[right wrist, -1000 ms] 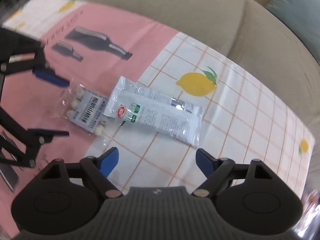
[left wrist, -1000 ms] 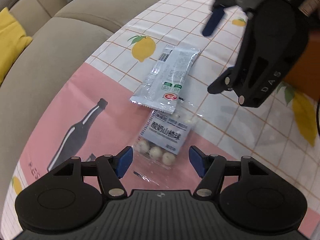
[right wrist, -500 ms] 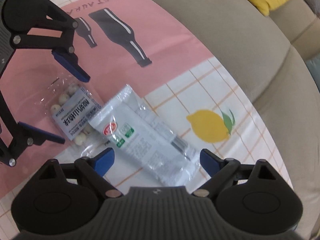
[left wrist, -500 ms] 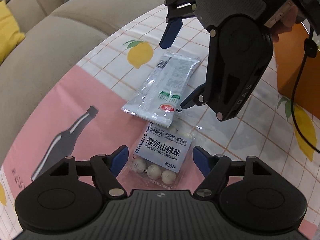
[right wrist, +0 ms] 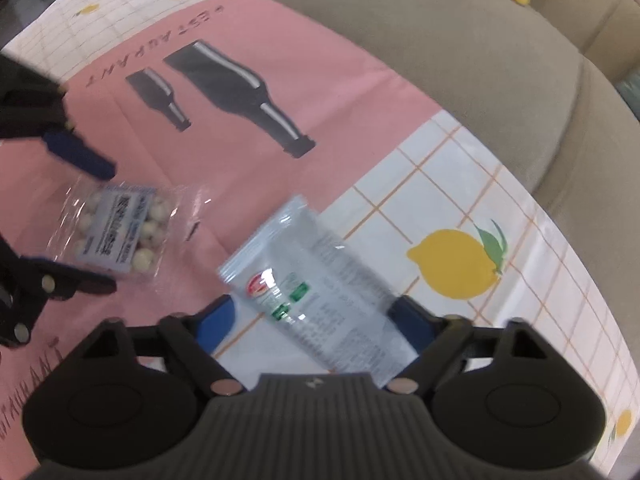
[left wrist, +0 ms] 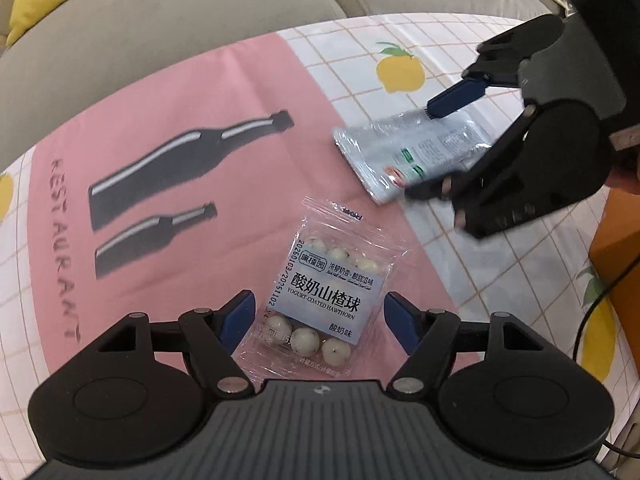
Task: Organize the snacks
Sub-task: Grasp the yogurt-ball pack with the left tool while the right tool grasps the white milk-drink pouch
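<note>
the left gripper (left wrist: 320,316) is closing slightly, jaws wide either side of the clear hawthorn ball bag (left wrist: 326,300) at lower centre, pads not touching; the bag's near end is hidden behind the gripper body. the right gripper (right wrist: 316,316) is closing around the silver packets (right wrist: 320,300), blurred; contact is hard to tell. both lie on the tablecloth (left wrist: 200,92).

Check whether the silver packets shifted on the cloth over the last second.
Yes. The silver packets no longer overlap the yogurt hawthorn bag; their printed end now reaches the cloth's pink panel.
</note>
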`<state>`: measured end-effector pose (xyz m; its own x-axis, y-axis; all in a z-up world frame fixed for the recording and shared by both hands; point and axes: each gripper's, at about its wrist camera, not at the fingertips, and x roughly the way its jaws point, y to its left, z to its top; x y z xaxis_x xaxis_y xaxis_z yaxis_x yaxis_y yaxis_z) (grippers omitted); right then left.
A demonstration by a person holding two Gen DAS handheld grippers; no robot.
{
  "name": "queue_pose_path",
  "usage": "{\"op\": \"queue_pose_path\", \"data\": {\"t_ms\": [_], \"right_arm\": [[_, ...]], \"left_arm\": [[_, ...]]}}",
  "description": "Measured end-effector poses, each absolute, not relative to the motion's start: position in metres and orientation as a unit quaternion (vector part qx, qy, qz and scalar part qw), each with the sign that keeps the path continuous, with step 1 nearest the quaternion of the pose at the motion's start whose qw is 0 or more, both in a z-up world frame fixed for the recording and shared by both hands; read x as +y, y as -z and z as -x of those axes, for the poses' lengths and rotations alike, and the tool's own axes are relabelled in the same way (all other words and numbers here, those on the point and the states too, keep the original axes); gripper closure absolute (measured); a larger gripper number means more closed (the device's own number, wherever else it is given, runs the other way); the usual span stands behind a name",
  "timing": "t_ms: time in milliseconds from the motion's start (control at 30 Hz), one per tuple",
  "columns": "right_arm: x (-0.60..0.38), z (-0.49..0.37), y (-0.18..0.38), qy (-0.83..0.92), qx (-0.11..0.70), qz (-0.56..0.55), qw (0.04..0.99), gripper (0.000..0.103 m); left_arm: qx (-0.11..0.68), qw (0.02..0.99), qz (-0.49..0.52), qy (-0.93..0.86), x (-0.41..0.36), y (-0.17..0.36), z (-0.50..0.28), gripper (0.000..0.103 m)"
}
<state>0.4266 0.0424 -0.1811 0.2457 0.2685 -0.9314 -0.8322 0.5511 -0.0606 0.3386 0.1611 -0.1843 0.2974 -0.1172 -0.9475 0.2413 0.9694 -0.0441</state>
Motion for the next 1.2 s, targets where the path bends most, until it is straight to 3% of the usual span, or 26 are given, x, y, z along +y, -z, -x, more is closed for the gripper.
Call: {"op": "queue_pose_path", "data": {"t_ms": [167,233,300,400,500,700,900,1067,1200], "right_arm": [[0.032,-0.421,0.173,-0.327,0.527,0.23,0.75,0.055],[0.026,-0.417,0.17,-0.306,0.549,0.187,0.755,0.068],[0.019,-0.409,0.169,-0.295,0.571,0.149,0.752,0.073],[0.012,-0.389,0.177,-0.284,0.611,0.108,0.731,0.079],[0.014,-0.364,0.172,-0.317,0.562,0.141,0.751,0.077],[0.011,-0.375,0.165,-0.35,0.508,0.199,0.761,0.043],[0.013,-0.407,0.174,-0.373,0.476,0.292,0.741,0.017],[0.015,-0.423,0.183,-0.391,0.474,0.328,0.717,0.011],[0.017,-0.435,0.191,-0.398,0.505,0.288,0.71,0.01]], "left_arm": [[0.597,0.796,-0.024,0.095,0.164,0.189,-0.317,0.022],[0.595,0.799,-0.013,0.084,0.165,0.19,-0.307,0.025],[0.588,0.805,-0.013,0.076,0.165,0.189,-0.297,0.032],[0.575,0.816,-0.006,0.064,0.164,0.19,-0.288,0.033],[0.567,0.822,-0.006,0.059,0.163,0.19,-0.287,0.033],[0.561,0.827,0.016,0.046,0.167,0.187,-0.294,0.032],[0.558,0.829,0.007,0.046,0.164,0.189,-0.296,0.03],[0.556,0.83,0.003,0.051,0.165,0.189,-0.298,0.03],[0.557,0.829,0.019,0.048,0.168,0.186,-0.297,0.033]]}}
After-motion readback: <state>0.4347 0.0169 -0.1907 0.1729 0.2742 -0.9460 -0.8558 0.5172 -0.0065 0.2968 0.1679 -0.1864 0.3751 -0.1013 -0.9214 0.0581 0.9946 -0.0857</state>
